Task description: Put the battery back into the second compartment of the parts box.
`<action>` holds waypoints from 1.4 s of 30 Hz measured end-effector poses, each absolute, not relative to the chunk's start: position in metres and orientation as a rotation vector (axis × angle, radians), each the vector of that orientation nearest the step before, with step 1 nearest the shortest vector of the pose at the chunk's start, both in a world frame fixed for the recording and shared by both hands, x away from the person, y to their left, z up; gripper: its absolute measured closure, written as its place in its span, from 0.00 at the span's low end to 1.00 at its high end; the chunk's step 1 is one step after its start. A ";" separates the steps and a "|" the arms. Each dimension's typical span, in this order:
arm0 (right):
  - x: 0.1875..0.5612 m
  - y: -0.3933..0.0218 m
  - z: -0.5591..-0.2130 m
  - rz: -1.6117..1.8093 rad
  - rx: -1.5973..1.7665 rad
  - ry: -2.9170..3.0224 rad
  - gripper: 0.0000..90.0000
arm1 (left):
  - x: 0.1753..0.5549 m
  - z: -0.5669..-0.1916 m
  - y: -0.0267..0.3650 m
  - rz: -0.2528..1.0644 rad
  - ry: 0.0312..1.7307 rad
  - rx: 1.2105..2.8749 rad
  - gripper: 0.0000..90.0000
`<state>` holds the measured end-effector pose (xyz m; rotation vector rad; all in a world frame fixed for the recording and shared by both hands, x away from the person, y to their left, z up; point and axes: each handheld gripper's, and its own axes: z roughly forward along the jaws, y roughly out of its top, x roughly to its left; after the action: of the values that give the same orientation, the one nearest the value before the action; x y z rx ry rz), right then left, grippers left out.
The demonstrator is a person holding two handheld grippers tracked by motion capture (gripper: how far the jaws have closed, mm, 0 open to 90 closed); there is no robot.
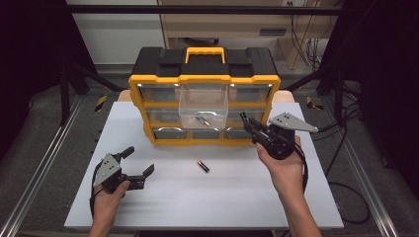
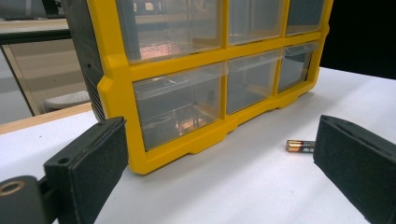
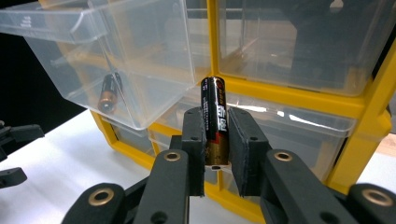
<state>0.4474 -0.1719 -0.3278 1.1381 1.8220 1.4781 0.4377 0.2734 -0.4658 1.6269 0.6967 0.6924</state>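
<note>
A yellow and black organizer (image 1: 203,94) with clear drawers stands at the table's back. Its upper middle drawer (image 1: 203,106) is pulled out, and a battery (image 1: 202,120) lies in it, also visible as the battery (image 3: 108,93) through the clear wall. My right gripper (image 1: 247,124) is shut on a second battery (image 3: 215,120), held upright just right of that open drawer (image 3: 112,60). A third battery (image 1: 203,166) lies loose on the white tabletop. My left gripper (image 1: 138,160) rests open at front left, its jaws framing that loose battery (image 2: 300,146).
The white tabletop (image 1: 232,197) carries the organizer (image 2: 187,70) across its back. Metal rails run along both sides of the table. Cables trail from the right gripper over the right edge. A cabinet stands behind the table.
</note>
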 end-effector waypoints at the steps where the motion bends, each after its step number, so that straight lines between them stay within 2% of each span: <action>1: 0.447 -0.172 -0.327 1.481 1.135 1.821 0.85 | 0.438 -0.466 0.274 0.693 0.696 1.629 0.03; 42: 0.449 -0.154 -0.261 1.518 1.007 1.806 0.85 | 0.438 -0.466 0.274 0.691 0.698 1.632 0.03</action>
<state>0.4489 -0.1538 -0.2612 1.0068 1.8060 1.5178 0.4382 0.2738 -0.4659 1.6315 0.6980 0.6909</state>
